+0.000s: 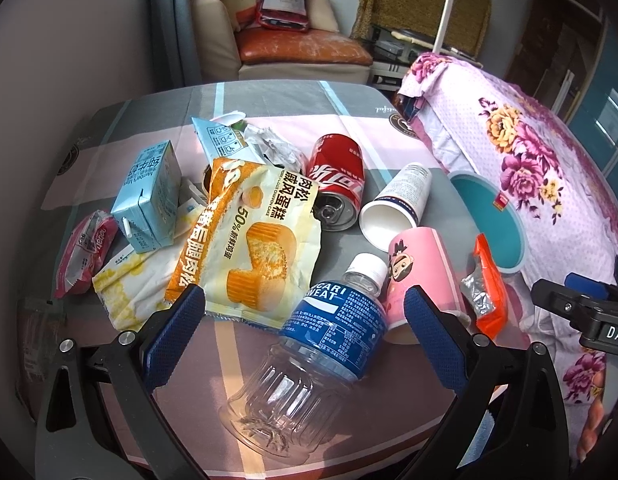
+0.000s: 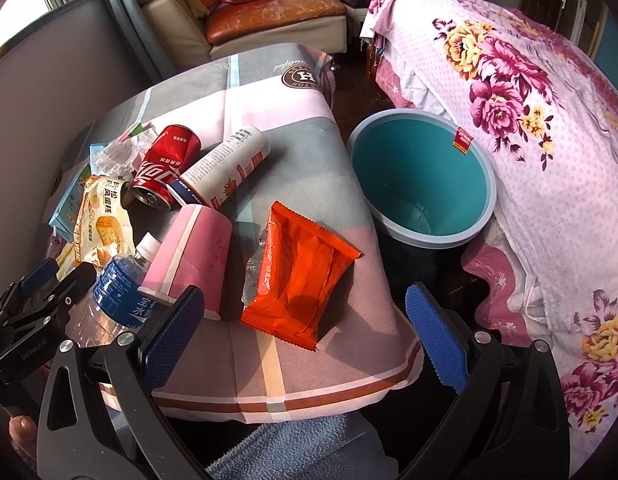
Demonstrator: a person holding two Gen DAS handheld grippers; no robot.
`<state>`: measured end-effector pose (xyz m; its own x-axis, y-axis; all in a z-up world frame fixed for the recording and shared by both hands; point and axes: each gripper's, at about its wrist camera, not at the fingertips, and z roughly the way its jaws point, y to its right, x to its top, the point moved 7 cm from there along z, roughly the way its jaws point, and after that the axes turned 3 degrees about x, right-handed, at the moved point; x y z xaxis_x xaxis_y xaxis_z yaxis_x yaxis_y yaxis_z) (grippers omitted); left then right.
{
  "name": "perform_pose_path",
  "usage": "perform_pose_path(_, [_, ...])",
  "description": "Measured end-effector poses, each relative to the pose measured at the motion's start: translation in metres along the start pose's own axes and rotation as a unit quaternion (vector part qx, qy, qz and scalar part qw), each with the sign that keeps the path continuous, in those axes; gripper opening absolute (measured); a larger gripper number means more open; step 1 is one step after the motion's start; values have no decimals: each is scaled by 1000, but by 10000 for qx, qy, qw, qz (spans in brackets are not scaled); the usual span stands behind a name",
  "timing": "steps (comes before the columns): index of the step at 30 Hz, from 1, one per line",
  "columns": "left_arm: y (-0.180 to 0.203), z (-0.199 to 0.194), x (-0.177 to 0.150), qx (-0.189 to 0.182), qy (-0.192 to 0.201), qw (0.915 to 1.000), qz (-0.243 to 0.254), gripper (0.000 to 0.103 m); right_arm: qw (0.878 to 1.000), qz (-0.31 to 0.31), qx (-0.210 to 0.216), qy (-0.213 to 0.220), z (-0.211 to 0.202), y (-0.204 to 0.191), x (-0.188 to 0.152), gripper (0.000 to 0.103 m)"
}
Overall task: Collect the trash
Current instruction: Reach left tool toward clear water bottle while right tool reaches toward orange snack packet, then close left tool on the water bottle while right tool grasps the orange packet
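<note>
The right claw (image 2: 305, 336) is gaping wide and empty just short of the orange wrapper (image 2: 299, 276), which is lying lengthwise away from it near the counter's (image 2: 269, 112) bin-side edge; the left claw (image 1: 305, 324), likewise wide and empty, is hovering over the bottle (image 1: 309, 344).

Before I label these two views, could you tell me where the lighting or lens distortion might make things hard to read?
Left wrist view: sunlight washes out the cake wrapper and glints off the clear bottle; the fisheye bends the table edge. Right wrist view: the orange packet is bright with a round shadow on it; the window at upper left is blown out, and the bin interior is evenly lit.
</note>
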<state>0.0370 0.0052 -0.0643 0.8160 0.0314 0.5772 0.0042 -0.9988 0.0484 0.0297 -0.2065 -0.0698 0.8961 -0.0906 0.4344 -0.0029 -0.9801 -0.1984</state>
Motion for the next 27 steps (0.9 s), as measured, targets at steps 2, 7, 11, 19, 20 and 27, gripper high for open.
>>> perform_pose_path(2, [0,0,0,-6,-5,10000,-1,100,10000,2,4,-10,1,-1,0,97])
perform_pose_path(7, [0,0,-1,-10,-11,10000,4,100,10000,-4,33,-43,3,-4,0,97])
perform_pose_path(11, [0,3,-3,-33,-63,10000,29,100,9999,-15,77,-72,4,-7,0,97])
perform_pose_path(19, [-4,9,-8,-119,-268,9994,201,100,9996,-8,193,-184,8,-13,0,97])
perform_pose_path(20, [-4,11,-10,-162,-343,9989,285,100,9995,5,217,-210,9,-12,0,97])
perform_pose_path(27, [-6,22,-24,-358,-899,9910,926,100,9987,174,342,-337,16,-8,1,97])
